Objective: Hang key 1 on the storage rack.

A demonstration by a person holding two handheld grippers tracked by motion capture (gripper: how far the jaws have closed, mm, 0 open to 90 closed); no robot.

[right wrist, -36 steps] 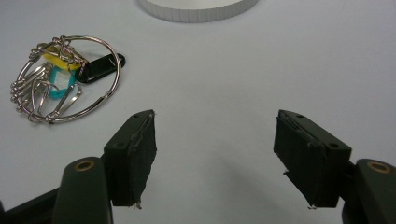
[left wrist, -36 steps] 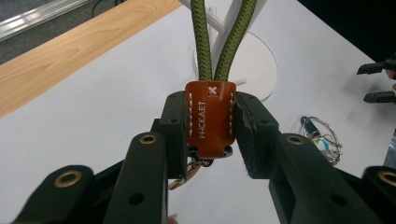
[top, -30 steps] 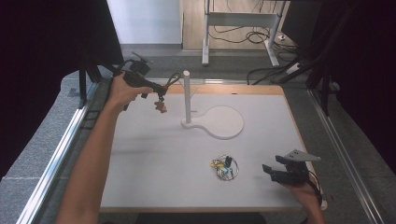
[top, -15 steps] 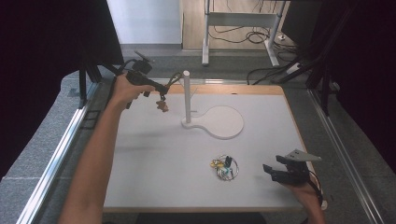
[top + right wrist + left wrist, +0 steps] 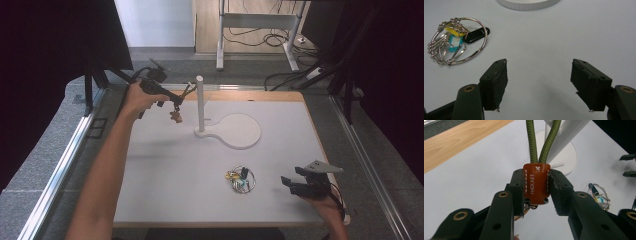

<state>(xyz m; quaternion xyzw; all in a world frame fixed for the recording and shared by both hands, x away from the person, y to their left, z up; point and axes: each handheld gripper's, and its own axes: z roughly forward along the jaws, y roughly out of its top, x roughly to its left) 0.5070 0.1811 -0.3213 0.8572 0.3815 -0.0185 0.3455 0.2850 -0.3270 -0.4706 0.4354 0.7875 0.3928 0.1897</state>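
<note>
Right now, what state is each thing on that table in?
Left gripper: shut on the brown leather tag.
Green cord loop: runs up from the tag towards the white stand.
White stand: upright.
Key ring: lying flat, untouched.
Right gripper: open, holding nothing.

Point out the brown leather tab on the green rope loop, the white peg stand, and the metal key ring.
Brown leather tab (image 5: 537, 183), left gripper view, middle of its stitched face.
White peg stand (image 5: 200, 102), high view, middle of its upright post.
Metal key ring (image 5: 480, 27), right gripper view, right-hand arc of the wire ring.
</note>
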